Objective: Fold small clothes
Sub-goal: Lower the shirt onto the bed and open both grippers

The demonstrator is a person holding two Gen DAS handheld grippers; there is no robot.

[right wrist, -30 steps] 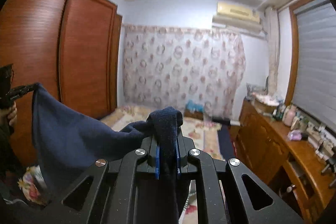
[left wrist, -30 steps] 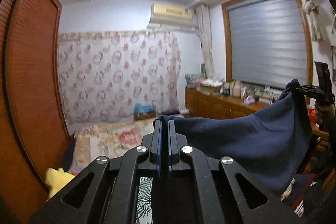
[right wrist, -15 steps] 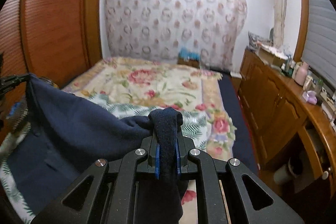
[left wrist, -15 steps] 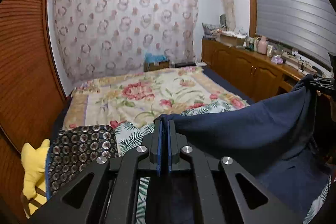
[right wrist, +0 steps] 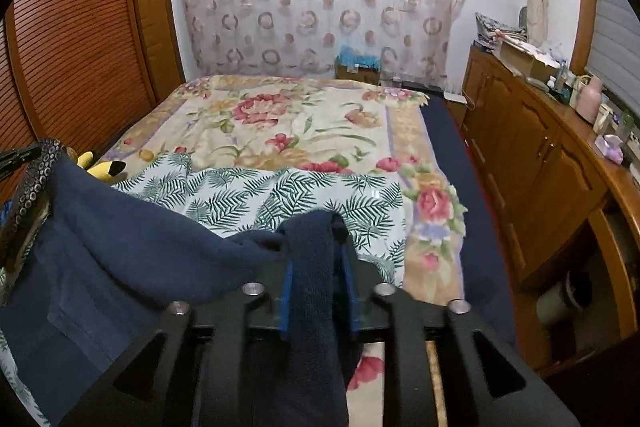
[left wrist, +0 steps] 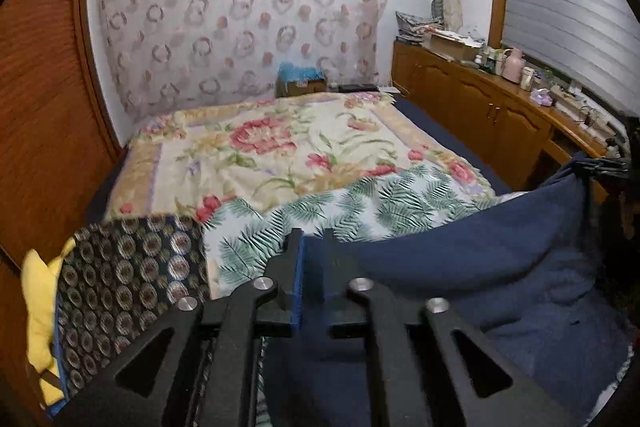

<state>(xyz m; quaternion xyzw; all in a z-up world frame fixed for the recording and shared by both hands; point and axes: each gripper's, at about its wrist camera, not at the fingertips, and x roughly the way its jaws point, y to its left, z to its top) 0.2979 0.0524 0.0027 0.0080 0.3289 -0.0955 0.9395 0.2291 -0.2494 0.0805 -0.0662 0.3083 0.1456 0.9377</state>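
A dark navy garment (left wrist: 500, 267) hangs stretched between my two grippers, low over the bed. My left gripper (left wrist: 311, 247) is shut on one corner of it; the cloth runs off to the right, where the right gripper's tip (left wrist: 600, 169) shows. In the right wrist view my right gripper (right wrist: 316, 239) is shut on the other corner, with a fold of the navy garment (right wrist: 132, 255) draped over the fingers and sagging to the left onto the bed. The left gripper's tip (right wrist: 16, 157) shows at the far left edge.
A bed with a floral blanket (left wrist: 280, 147) and a fern-print sheet (right wrist: 280, 195) lies ahead. A dark patterned cloth (left wrist: 128, 279) and a yellow plush toy (left wrist: 38, 307) lie at left. A wooden wardrobe (right wrist: 72, 39) stands left, a cluttered wooden sideboard (right wrist: 540, 131) right.
Both grippers have tilted and come down from pointing at the ceiling to pointing at the bed. The navy garment has dropped with them and now sags onto the bed.
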